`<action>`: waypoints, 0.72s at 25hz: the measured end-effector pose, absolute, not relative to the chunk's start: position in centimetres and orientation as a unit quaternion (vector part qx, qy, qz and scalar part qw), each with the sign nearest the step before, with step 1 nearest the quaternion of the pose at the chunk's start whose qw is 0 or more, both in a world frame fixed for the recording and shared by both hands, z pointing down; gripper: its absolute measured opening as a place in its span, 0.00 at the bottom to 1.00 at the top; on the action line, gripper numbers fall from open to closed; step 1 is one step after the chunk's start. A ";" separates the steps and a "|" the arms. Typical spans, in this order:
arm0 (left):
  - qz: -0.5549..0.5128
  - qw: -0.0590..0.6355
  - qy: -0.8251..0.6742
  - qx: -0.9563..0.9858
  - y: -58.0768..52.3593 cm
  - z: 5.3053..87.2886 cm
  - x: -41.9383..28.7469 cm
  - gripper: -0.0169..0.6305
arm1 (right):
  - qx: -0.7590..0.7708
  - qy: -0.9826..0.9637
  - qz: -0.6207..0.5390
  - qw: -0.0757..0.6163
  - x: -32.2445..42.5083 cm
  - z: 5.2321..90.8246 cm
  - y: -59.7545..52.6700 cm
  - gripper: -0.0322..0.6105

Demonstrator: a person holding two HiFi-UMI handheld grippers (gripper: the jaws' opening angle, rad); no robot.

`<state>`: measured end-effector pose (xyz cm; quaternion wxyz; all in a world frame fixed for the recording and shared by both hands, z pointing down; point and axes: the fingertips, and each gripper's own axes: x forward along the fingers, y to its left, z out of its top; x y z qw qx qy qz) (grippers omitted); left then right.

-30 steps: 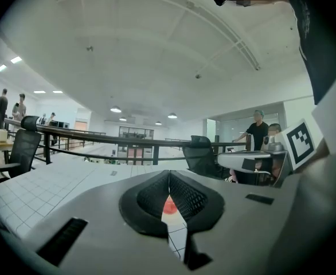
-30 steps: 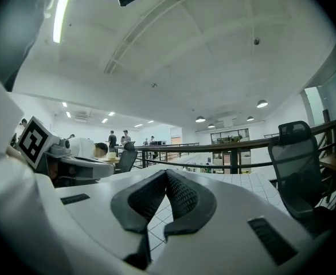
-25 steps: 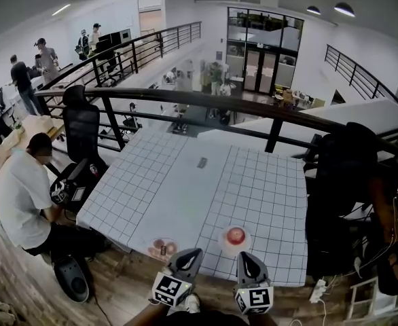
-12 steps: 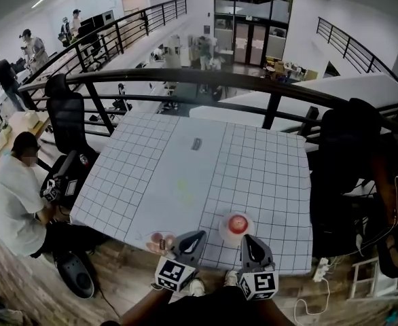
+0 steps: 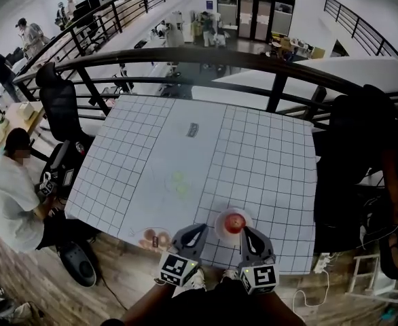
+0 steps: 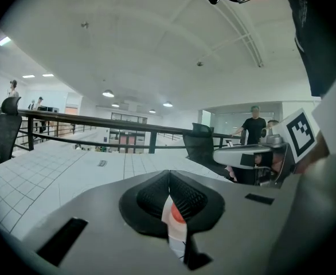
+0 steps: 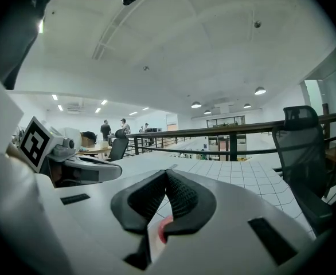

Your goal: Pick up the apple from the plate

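Observation:
A red apple (image 5: 234, 221) lies on a small white plate (image 5: 219, 225) near the front edge of the white gridded table (image 5: 185, 161). My left gripper (image 5: 200, 229) is shut and empty, its tip just left of the plate. My right gripper (image 5: 244, 230) is also shut and empty, with its tip at the plate's near right rim. In the left gripper view the left gripper (image 6: 169, 176) has its pads meeting, and the apple (image 6: 178, 213) shows red in the gap below them. The right gripper view shows the right gripper (image 7: 167, 175) the same way, with the apple (image 7: 163, 229) below.
A second small plate (image 5: 143, 244) with two brownish round pieces sits at the table's front edge, left of my left gripper. A small dark item (image 5: 193, 130) lies far back on the table. A black railing (image 5: 206, 56) runs behind, a dark chair (image 5: 352, 175) stands right, and a seated person (image 5: 9, 195) is left.
Both grippers have come forward and lower toward the table's front edge, and their tips now flank the apple plate. Both stayed shut, and the apple has not moved.

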<state>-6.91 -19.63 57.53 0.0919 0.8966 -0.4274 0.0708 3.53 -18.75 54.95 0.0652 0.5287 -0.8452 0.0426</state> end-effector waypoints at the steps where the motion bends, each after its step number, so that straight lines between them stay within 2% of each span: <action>1: 0.073 0.095 -0.429 0.895 -19.8 58.0 -6.8 0.06 | 0.526 -0.847 0.045 0.068 3.6 55.5 -18.9 0.09; 5: 0.085 0.104 -0.435 0.890 -25.1 58.4 -4.7 0.06 | 0.515 -0.850 0.068 0.092 5.2 57.2 -24.1 0.09; 11: 0.089 0.109 -0.448 0.883 -26.8 58.5 -4.6 0.06 | 0.505 -0.849 0.093 0.123 5.8 58.9 -25.1 0.09; 12: 0.091 0.109 -0.451 0.881 -27.1 58.7 -4.8 0.06 | 0.504 -0.849 0.095 0.127 5.8 59.1 -25.3 0.11; 14: 0.094 0.110 -0.456 0.878 -27.3 59.1 -5.2 0.06 | 0.498 -0.850 0.103 0.135 5.9 59.7 -25.4 0.22; 18: 0.096 0.121 -0.460 0.874 -26.8 59.8 -5.2 0.06 | 0.491 -0.848 0.123 0.154 6.3 61.4 -25.0 0.35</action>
